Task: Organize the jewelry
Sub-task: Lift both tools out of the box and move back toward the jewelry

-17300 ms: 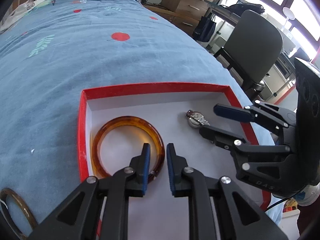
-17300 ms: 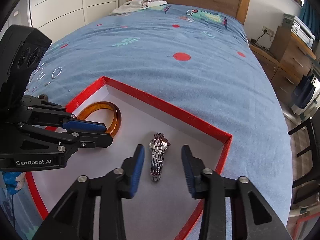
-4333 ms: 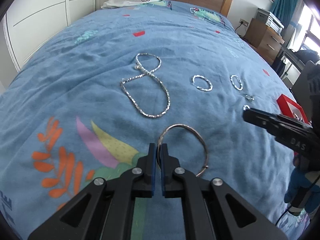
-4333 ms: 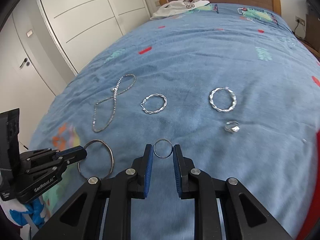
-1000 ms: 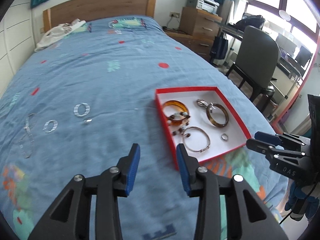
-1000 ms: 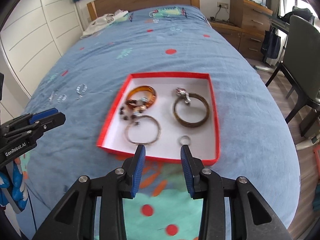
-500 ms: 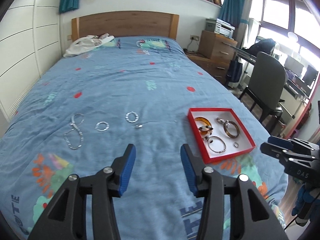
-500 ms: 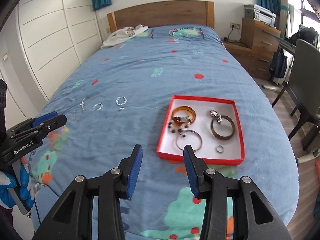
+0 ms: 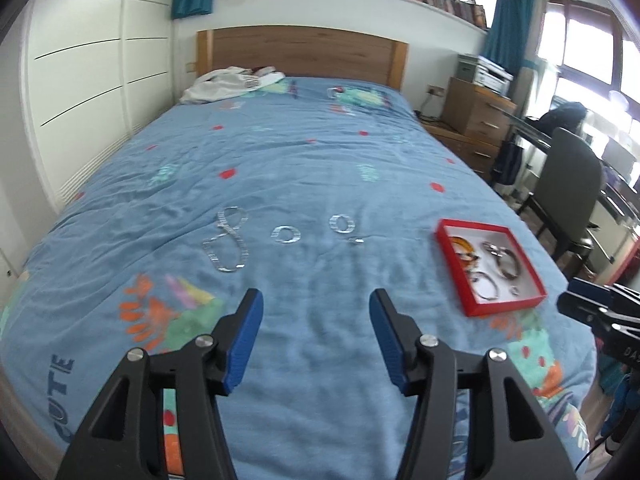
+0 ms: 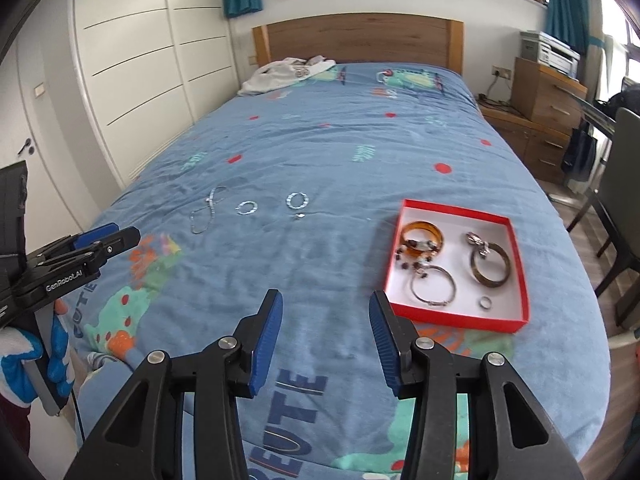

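A red-rimmed white box point(image 10: 519, 323) lies on the blue bedspread and holds an amber bangle point(image 10: 423, 234), a dark bangle point(image 10: 491, 265), a wire hoop point(image 10: 433, 285) and a small ring point(image 10: 485, 302). The same box point(image 9: 468, 307) shows at right in the left wrist view. On the bedspread left of it lie a silver chain point(image 9: 229, 244), two twisted silver hoops point(image 9: 286, 234) point(image 9: 341, 223) and a small ring point(image 9: 355, 241). My left gripper point(image 9: 316, 312) is opening, with nothing between its fingers. My right gripper point(image 10: 325, 312) is also opening and empty, above the bed's near end.
The wooden headboard point(image 10: 360, 38) and a white garment point(image 10: 284, 72) are at the far end of the bed. White wardrobe doors point(image 10: 132, 64) line the left side. A wooden dresser point(image 10: 548, 92) and a dark office chair point(image 9: 568, 184) stand to the right.
Both grippers have pulled back and up from the box, so the whole bed now shows. Both sets of jaws stand wider apart than a second ago.
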Motion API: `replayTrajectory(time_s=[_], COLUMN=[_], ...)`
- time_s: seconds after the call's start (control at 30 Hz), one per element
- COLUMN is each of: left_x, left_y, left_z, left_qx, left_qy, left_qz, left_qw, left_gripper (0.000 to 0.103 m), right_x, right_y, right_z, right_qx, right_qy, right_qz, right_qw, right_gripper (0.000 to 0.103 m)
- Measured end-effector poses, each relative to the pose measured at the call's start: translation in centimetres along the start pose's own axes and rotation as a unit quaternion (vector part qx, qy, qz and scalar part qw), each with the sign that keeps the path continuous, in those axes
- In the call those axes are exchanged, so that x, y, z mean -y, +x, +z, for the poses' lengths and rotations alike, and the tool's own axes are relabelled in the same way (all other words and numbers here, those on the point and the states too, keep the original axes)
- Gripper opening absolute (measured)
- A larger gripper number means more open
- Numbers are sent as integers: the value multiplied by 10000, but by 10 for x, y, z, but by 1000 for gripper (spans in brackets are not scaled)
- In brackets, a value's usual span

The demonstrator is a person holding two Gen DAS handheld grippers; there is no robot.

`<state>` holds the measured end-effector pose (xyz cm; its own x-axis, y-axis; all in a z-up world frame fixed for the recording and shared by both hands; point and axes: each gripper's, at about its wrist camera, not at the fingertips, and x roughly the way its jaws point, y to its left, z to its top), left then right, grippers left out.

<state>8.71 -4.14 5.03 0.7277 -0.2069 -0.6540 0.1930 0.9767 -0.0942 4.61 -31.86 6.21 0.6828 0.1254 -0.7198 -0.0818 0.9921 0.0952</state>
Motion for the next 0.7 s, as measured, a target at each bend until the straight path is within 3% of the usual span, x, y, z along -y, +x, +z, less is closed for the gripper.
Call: replayTrajectory(time_s=[0.43, 0.7], left_x=[-91, -130], left_y=[18, 42], left_z=[-6, -13], left_qx=[-132, -347], left_qy=[-608, -852], left_qz=[774, 1010], left_qw=[9951, 9906], left_gripper=[54, 54], right_x=[-11, -22], right_y=[51, 86], right_z=[5, 17], right_qx=[-101, -161], right_qy=[-30, -70], right_qz=[399, 628], right_qw=[9991, 9979], right_gripper=[46, 46])
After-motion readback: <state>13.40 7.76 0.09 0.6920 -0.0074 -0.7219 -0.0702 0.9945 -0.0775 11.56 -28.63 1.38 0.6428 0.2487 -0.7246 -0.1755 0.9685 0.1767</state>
